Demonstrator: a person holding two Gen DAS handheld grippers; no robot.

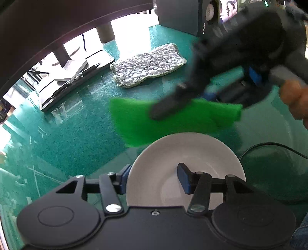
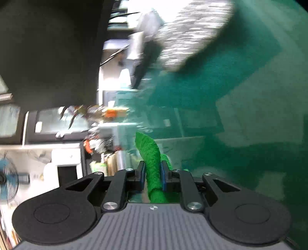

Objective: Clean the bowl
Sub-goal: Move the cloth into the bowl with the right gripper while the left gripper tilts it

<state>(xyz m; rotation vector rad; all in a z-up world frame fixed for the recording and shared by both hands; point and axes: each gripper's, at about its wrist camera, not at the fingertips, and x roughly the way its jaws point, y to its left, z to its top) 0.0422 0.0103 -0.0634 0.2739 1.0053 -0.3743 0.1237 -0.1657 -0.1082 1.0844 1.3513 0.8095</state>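
Observation:
A white bowl (image 1: pixel 184 153) sits between the fingers of my left gripper (image 1: pixel 154 177); one finger is outside the bowl's left rim, the other inside it, so the gripper is shut on the rim. My right gripper (image 2: pixel 152 174) is shut on a green scouring cloth (image 2: pixel 152 163). In the left wrist view the right gripper (image 1: pixel 173 103) is blurred and holds the green cloth (image 1: pixel 138 123) just above and behind the bowl. The cloth hangs flat over the green glass table (image 1: pixel 77 134).
A grey quilted cloth (image 1: pixel 148 65) lies on the table behind the green one. A black stand with metal arms (image 1: pixel 73 77) sits at the back left. A black cable (image 1: pixel 269 146) loops at the right. A dark speaker box (image 1: pixel 182 15) stands at the back.

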